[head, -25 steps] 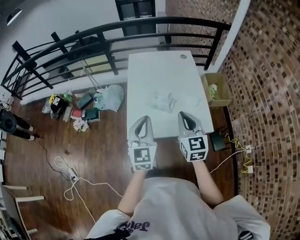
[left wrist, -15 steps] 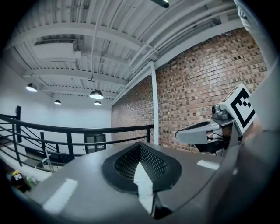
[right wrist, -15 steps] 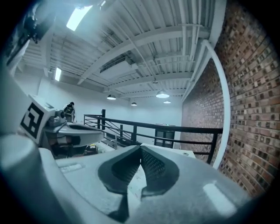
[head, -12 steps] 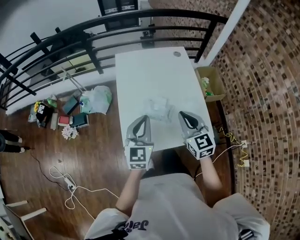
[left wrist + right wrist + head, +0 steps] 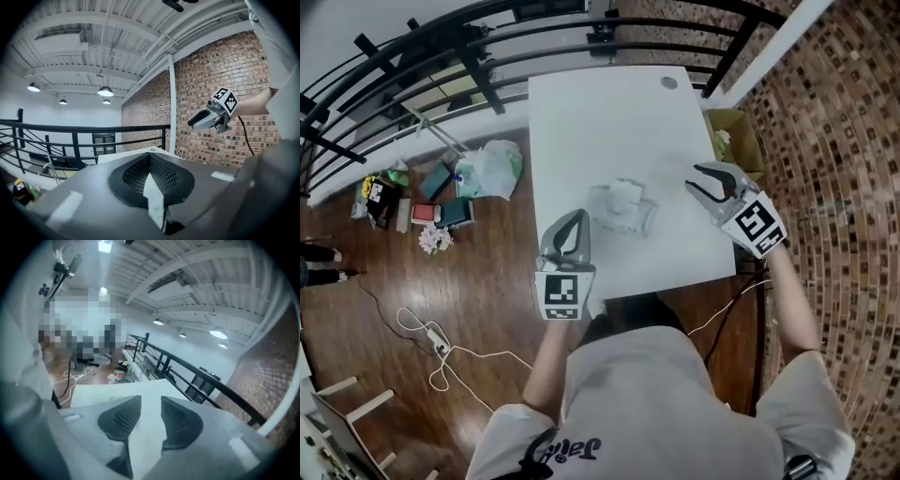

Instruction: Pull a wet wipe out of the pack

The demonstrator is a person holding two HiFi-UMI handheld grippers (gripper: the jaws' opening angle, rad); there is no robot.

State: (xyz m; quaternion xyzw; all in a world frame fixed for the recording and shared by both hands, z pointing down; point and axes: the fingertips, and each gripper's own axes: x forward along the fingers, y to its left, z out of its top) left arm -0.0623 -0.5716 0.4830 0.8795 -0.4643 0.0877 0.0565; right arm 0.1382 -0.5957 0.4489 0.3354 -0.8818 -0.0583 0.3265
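- Wet wipe pack (image 5: 623, 208): a soft, crinkled pouch with a clear, shiny wrapper and white contents. It lies flat, a little below the centre of the white table (image 5: 609, 112), in the middle of the head view. A white piece stands up at its upper side; whether this is a wipe or a flap cannot be told. Neither tool touches the pack.
- Left gripper (image 5: 578, 217): sits at the lower left edge of the table and points up the frame. Its tips are over the tabletop, just left of and below the pack. Its marker cube (image 5: 562, 292) is nearest the person, and the bare forearm rises to it from the lower centre.
- Left gripper (image 5: 150, 155), own view: the jaws meet at the tips with nothing gripped. It points roughly level towards the railing (image 5: 93, 129) and the brick wall (image 5: 206, 84).
- Right gripper (image 5: 694, 180): sits at the right edge of the table, right of the pack and apart from it, and points left across the frame. The arm is stretched out along the right side.
- Right gripper (image 5: 150, 399), own view: the jaws are opening and stand a narrow gap apart. Only bare tabletop shows between them. It is tilted downwards.
- Cardboard box (image 5: 733, 141): on the floor beside the table's upper right corner.
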